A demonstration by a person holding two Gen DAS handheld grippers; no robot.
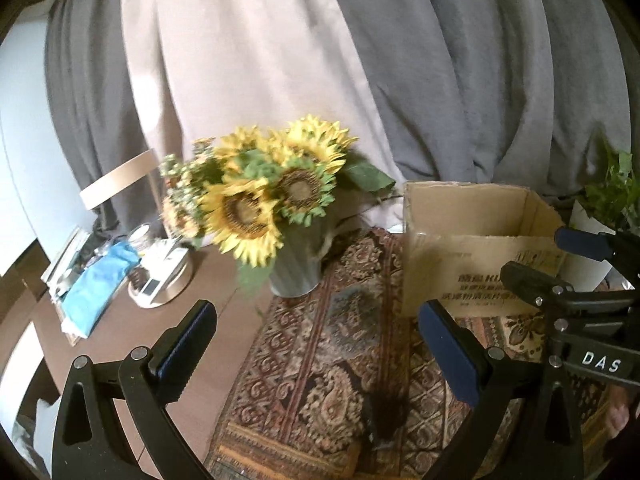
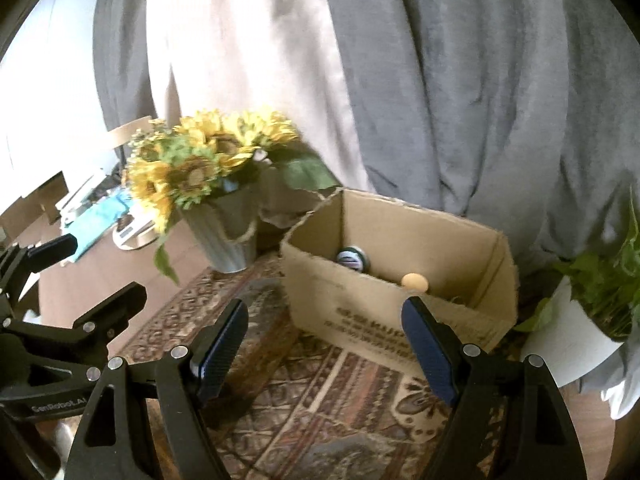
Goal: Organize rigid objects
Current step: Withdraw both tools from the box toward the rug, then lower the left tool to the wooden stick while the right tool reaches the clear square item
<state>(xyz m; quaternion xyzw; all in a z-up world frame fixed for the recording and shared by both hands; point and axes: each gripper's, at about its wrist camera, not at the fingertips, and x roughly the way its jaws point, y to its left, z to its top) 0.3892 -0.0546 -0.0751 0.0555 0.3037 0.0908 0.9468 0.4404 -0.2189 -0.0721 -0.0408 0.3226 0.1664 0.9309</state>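
Two things, a can (image 2: 351,259) and a pale ball (image 2: 415,282), lie in the cardboard box (image 2: 400,312) at the far right, while both the left gripper (image 1: 316,344) and the right gripper (image 2: 322,352) hang wide open and empty over the patterned rug (image 2: 320,392), where nothing loose shows.

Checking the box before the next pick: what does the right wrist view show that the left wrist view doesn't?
Only the right wrist view looks into the box: a can and a tan ball lie inside.

Only the left wrist view shows the dark object on the rug.

Both show the sunflowers, the box, the rug, the plant, and the left gripper and right gripper open and empty.
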